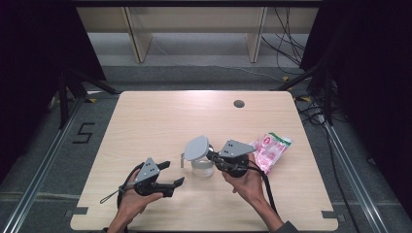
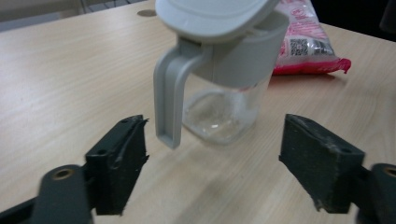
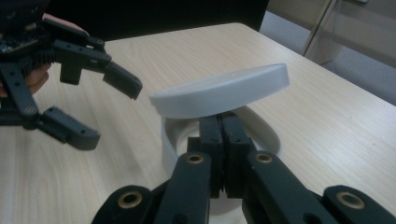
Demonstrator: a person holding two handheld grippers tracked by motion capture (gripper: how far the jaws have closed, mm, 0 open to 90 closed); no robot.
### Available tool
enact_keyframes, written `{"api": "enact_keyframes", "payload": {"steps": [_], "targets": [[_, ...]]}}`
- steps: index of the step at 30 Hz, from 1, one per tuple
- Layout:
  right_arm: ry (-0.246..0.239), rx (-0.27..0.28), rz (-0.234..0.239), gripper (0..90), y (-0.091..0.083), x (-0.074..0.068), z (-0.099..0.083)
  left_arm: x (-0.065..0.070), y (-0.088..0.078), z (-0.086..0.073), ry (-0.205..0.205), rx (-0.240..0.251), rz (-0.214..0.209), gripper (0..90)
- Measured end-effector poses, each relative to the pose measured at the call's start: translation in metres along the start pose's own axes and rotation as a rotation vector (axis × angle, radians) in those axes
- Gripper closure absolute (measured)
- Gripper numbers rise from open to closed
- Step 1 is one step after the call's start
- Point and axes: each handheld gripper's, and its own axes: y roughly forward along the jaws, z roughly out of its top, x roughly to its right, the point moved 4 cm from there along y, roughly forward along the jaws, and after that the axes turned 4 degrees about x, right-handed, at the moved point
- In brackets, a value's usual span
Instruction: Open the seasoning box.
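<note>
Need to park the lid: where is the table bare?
Bare: the far half up to the cable hole and the left side beyond the left gripper. Crowded: the jar, right gripper and pink packet cluster right of centre.

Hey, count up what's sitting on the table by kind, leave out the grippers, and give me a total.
Clear jug with grey flip lid: 1
Pink and white packet: 1
Total: 2

Left gripper (image 1: 171, 174) jaws wide apart, right gripper (image 1: 212, 156) jaws pressed together
</note>
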Motion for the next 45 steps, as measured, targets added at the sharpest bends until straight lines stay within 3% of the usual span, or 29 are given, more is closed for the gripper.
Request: {"api": "enact_keyframes", "payload": {"steps": [4,6,10,16,18,20,21,24,26,31,32,33,34,35,38,39,40,41,42,44,45], "targets": [[0.005,0.007,0.006,89.8,0.004,-0.005,0.005,0.002,-0.012,-0.011,-0.017,0.001,0.025,17.5],[-0.018,0.010,0.014,89.7,0.007,-0.005,0.008,0.002,-0.018,-0.018,-0.027,0.003,0.038,17.1],[-0.014,0.022,0.019,89.7,0.013,-0.011,0.013,0.001,-0.021,-0.026,-0.062,0.001,0.046,16.4],[-0.047,0.025,0.052,89.7,0.022,-0.022,0.020,0.002,-0.022,-0.036,-0.040,-0.036,0.067,16.2],[-0.046,0.021,0.049,89.4,0.025,-0.024,0.020,0.004,-0.021,-0.035,-0.069,-0.015,0.060,16.2],[-0.058,0.018,0.052,88.8,0.026,-0.025,0.019,0.002,-0.022,-0.035,-0.041,-0.019,0.058,16.2],[-0.058,0.014,0.052,88.4,0.025,-0.024,0.018,0.003,-0.022,-0.035,-0.063,-0.024,0.071,16.2],[-0.060,0.010,0.027,85.9,0.015,-0.016,0.014,0.004,-0.024,-0.035,-0.061,-0.019,0.065,16.2],[-0.036,0.014,0.001,81.9,0.006,-0.006,0.007,0.003,-0.025,-0.034,-0.034,-0.024,0.066,16.2],[0.107,-0.021,-0.116,64.8,-0.033,0.030,-0.026,0.004,-0.025,-0.034,-0.043,-0.022,0.066,16.2],[0.119,-0.019,-0.132,63.5,-0.038,0.036,-0.031,0.004,-0.025,-0.034,-0.063,-0.017,0.070,16.2],[0.155,-0.024,-0.163,61.0,-0.047,0.043,-0.036,0.003,-0.026,-0.033,-0.045,-0.034,0.077,16.2],[0.168,-0.020,-0.187,58.4,-0.054,0.049,-0.041,0.005,-0.025,-0.032,-0.065,-0.004,0.068,16.2],[0.196,-0.032,-0.201,57.2,-0.061,0.054,-0.046,0.005,-0.025,-0.032,-0.060,-0.003,0.068,16.2],[0.258,0.003,-0.256,52.9,-0.085,0.070,-0.060,0.005,-0.025,-0.033,-0.053,-0.008,0.067,16.3],[0.252,0.004,-0.265,51.6,-0.093,0.076,-0.065,0.004,-0.025,-0.033,-0.049,-0.024,0.077,16.3],[0.287,0.003,-0.297,51.2,-0.101,0.078,-0.070,0.003,-0.026,-0.034,-0.035,-0.040,0.083,16.3],[0.317,0.011,-0.309,49.7,-0.108,0.081,-0.075,0.006,-0.023,-0.033,-0.061,-0.012,0.067,16.3],[0.368,-0.001,-0.334,48.8,-0.117,0.083,-0.081,0.005,-0.024,-0.034,-0.049,-0.025,0.066,16.3],[0.353,-0.005,-0.363,47.3,-0.127,0.089,-0.091,0.005,-0.022,-0.033,-0.050,-0.026,0.068,16.3],[0.391,-0.019,-0.368,46.2,-0.132,0.087,-0.094,0.006,-0.022,-0.033,-0.052,-0.023,0.065,16.3]]}}
